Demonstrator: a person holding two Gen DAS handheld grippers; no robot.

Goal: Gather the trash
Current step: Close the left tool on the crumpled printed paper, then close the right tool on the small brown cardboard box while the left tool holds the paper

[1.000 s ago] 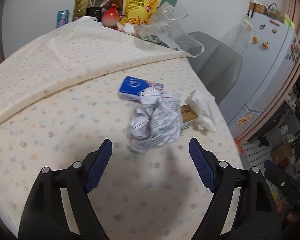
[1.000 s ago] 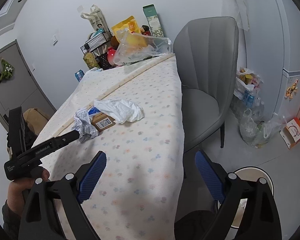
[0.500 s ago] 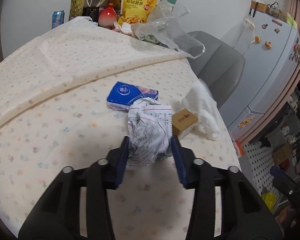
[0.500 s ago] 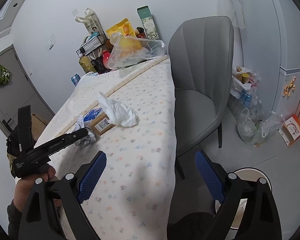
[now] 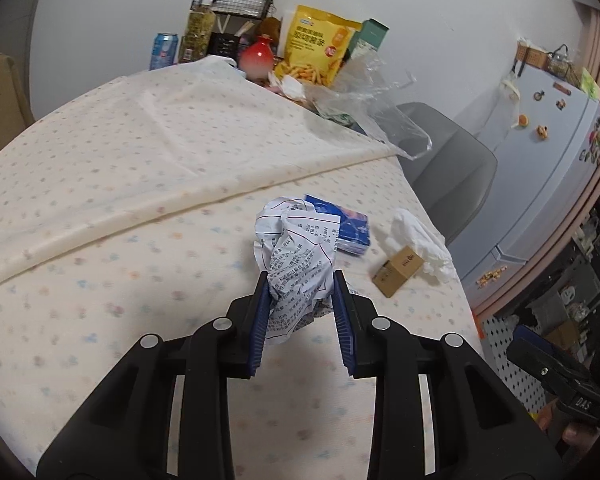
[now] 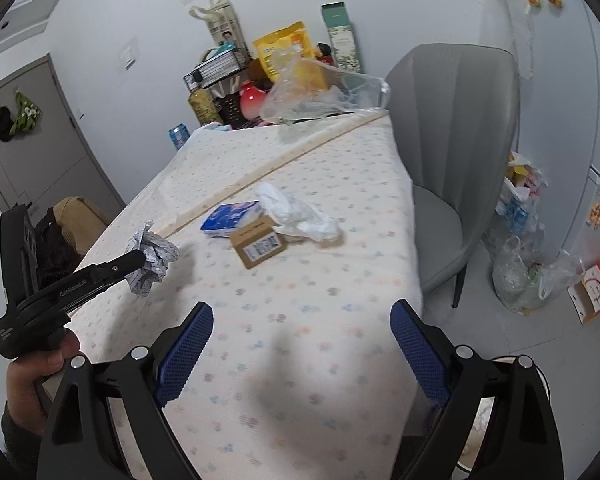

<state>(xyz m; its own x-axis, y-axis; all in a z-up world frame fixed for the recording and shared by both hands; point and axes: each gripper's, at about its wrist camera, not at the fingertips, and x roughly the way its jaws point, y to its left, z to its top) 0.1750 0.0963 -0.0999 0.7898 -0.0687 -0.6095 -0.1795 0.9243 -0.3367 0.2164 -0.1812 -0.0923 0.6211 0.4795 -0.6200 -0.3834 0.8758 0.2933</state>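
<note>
— Since a second ago the left gripper (image 5: 300, 300) has gone from wide open, short of the crumpled printed paper (image 5: 296, 256), to narrow, its jaws having just been closing onto the wad. The blue pads (image 5: 260, 320) now press on it from both sides.

— Is the paper off the table?

— From the right wrist view it looks so: the wad (image 6: 150, 256) hangs at the tip of the left gripper (image 6: 138, 258) with a shadow on the cloth beside it, above the near left part of the table (image 6: 300, 360). A hand (image 6: 36, 376) grips the handle of that tool at the lower left.

— And the right gripper?

— The right gripper (image 6: 302, 344) stands wide, nothing between its blue pads (image 6: 184, 352), over the near edge of the flowered tablecloth.

— What trash lies on the table?

— A blue tissue pack (image 6: 230, 218), a small brown cardboard box (image 6: 260, 242) touching it, and a rumpled white tissue (image 6: 300, 216) just beside the box, toward the grey chair (image 6: 452, 152).

— Farther back?

— At the far end, by the wall, a clear plastic bag (image 6: 312, 96), a yellow snack bag (image 5: 320, 52), a red vase (image 5: 256, 58), a wire basket (image 5: 232, 0) and a blue can (image 5: 163, 50). On the floor past the chair sits a filled plastic bag (image 6: 520, 276) beside a white fridge (image 5: 540, 152).
</note>
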